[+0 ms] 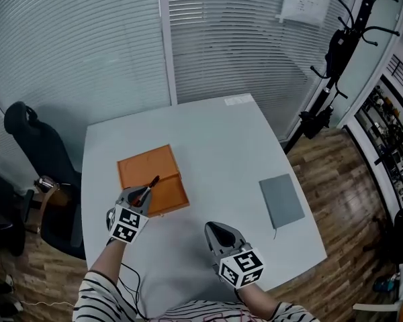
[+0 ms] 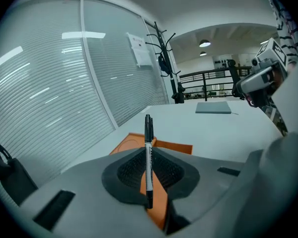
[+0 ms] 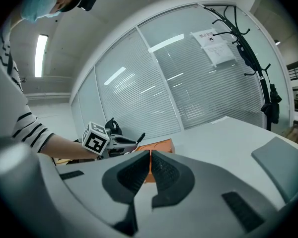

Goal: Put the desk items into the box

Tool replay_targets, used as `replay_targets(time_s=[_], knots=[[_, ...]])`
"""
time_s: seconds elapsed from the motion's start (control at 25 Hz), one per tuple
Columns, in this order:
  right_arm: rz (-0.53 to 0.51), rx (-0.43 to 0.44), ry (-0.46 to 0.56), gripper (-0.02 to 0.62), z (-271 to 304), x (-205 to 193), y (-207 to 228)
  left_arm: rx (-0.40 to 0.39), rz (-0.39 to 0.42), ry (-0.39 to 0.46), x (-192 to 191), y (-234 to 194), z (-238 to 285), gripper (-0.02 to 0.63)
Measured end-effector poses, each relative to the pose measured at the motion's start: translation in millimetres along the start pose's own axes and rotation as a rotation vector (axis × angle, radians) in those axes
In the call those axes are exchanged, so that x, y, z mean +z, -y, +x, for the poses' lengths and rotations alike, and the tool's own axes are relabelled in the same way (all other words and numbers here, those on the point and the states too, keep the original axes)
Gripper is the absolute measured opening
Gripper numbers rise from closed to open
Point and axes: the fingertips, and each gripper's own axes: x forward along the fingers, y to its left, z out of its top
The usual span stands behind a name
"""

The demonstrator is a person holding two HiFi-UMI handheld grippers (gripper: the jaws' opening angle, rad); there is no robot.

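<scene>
Left gripper [image 1: 145, 192] fingers pinch pen [image 2: 148, 155] over box [image 1: 151, 170]. Right gripper [image 1: 215, 230] fingers together, empty, above counter [image 1: 221, 139]. Grey pad [image 1: 282, 200] well apart.

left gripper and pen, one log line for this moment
left gripper: shut on pen | pen: tip over orange box | right gripper: shut, empty | grey notebook: not in box

The left gripper [image 1: 141, 194] hides the orange box's [image 1: 151, 172] near corner.
</scene>
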Motion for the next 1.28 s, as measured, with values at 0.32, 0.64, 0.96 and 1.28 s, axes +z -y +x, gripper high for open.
replay_targets(time_s=[0.32,0.64,0.96,1.28], knots=[[0.028,-0.027,-0.022,0.028,6,-12,13,-0.092,0.053,-0.13,-33,13,44,0.054],[0.053,-0.036,-0.028,0.028,17,-15,22,-0.157,0.12,-0.231,-53,12,75,0.054],[0.074,-0.03,-0.038,0.028,25,-20,26,-0.197,0.11,-0.286,-70,20,95,0.054],[0.083,-0.05,-0.043,0.028,27,-21,36,-0.203,0.109,-0.346,-89,20,107,0.055]])
